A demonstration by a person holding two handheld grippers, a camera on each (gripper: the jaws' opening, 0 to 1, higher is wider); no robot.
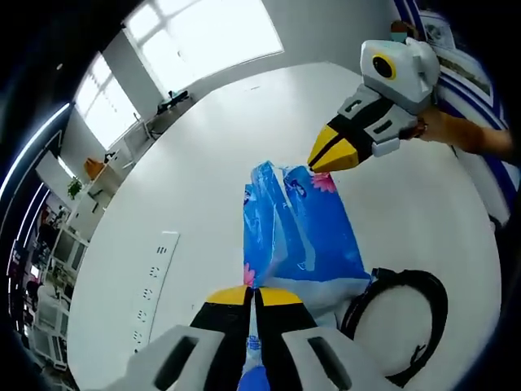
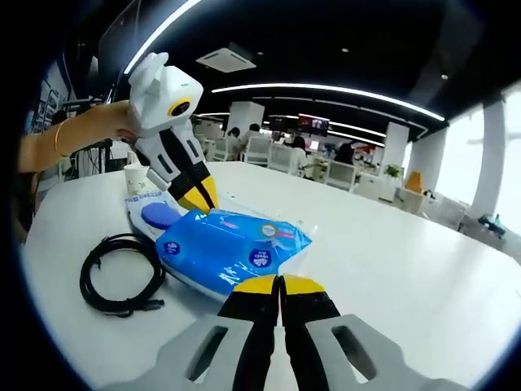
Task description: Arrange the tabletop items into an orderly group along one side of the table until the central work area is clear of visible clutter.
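Left gripper view: left gripper (image 1: 255, 293) comes up from the bottom edge, yellow-tipped jaws pressed together on the near edge of the blue wipes pack (image 1: 303, 236). The pack lies flat on the white table (image 1: 203, 179), running away from the camera, slightly crumpled, flower print at its far end. Right gripper (image 1: 326, 156) comes in from the upper right, held by a hand (image 1: 452, 130); its yellow tips are pinched on the pack's far edge. So the pack is gripped at both ends. Black cable coil (image 1: 403, 326) sits just right of the pack's near end, touching or almost touching it; can't tell which. White power strip (image 1: 155, 285) lies on the table to the left, well apart from the pack. Windows and desks along the far wall.

Right gripper view: right gripper (image 2: 279, 285) rises from the bottom, jaws closed tight on the near edge of the same pack (image 2: 232, 252). Left gripper (image 2: 199, 194) enters from the upper left, held by a hand (image 2: 114, 122) with a bracelet on the wrist, tips down on the pack's far-left end. Cable coil (image 2: 122, 273) is on the table (image 2: 407, 269) left of the pack, just beside it. A paper cup (image 2: 135, 177) stands upright behind the left gripper, far left. Open-plan office with people seated in the background.
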